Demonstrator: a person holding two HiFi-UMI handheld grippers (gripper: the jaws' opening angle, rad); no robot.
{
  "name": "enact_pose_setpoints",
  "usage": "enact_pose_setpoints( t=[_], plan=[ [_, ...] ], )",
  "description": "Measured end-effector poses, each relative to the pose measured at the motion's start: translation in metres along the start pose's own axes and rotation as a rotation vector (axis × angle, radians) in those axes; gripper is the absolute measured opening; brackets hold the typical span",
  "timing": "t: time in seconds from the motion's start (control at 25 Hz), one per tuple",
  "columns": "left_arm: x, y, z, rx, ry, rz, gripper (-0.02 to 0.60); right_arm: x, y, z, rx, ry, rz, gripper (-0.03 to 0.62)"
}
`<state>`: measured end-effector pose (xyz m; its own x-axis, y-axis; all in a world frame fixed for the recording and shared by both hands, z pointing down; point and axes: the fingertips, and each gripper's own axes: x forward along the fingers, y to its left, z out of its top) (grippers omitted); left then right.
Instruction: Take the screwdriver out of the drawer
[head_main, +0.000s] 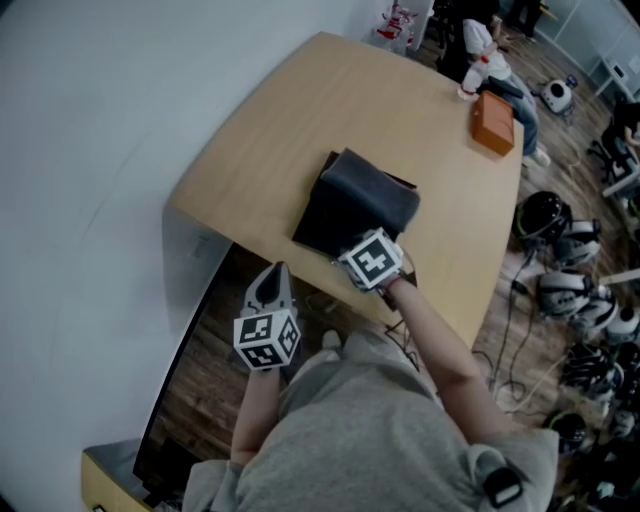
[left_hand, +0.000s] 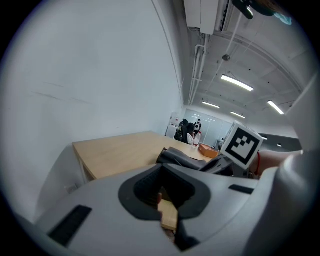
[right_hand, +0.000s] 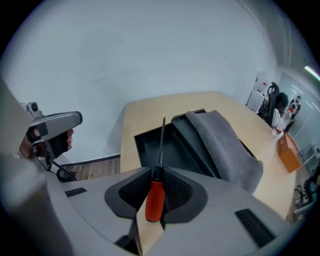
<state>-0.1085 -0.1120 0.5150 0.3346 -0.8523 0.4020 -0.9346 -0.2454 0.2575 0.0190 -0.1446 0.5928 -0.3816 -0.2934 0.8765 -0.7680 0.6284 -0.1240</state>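
Screwdriver (right_hand: 155, 197) is in the right gripper (right_hand: 153, 186), and that's a proper pinch: both jaws press on the red handle from either side. The handle sits right in the hollow of the pads, and the thin dark shaft runs out past the jaw tips towards 12 o'clock. In the right gripper view the shaft lies across the open black drawer (right_hand: 150, 146), which shows empty. Just at 2 o'clock of the drawer, a grey cloth (right_hand: 225, 150) is draped over the dark box (head_main: 355, 205).

From the head view, the right gripper hangs at the box's 5 o'clock, by the near edge of the table (head_main: 300, 110). The left gripper (head_main: 270, 290) sits off the table at the box's 7 o'clock, over the wood floor (head_main: 200, 380), well apart from the screwdriver. Its jaws are drawn together with nothing between them.

Far end of the table, 1 o'clock, an orange box (head_main: 493, 122).
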Motion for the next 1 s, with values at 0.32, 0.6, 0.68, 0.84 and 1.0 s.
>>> enact_pose_setpoints(
  t=[0.32,0.6,0.68,0.84,1.0],
  plan=[
    [0.001,0.001,0.002,-0.007,-0.013,0.027,0.0,-0.023,0.001,0.032,-0.032,-0.162,-0.025,0.077],
    [-0.001,0.002,-0.005,-0.025,-0.015,0.058,0.0,-0.044,-0.001,0.047,-0.058,-0.285,-0.073,0.077],
    [-0.001,0.003,-0.007,-0.026,-0.012,0.064,0.0,-0.048,-0.002,0.049,-0.055,-0.321,-0.078,0.077],
    [-0.002,0.001,-0.008,-0.027,-0.012,0.069,0.0,-0.052,-0.008,0.045,-0.057,-0.381,-0.084,0.075],
    [0.0,-0.002,-0.007,-0.023,-0.014,0.067,0.0,-0.061,-0.009,0.039,-0.036,-0.415,-0.082,0.075]
  ],
)
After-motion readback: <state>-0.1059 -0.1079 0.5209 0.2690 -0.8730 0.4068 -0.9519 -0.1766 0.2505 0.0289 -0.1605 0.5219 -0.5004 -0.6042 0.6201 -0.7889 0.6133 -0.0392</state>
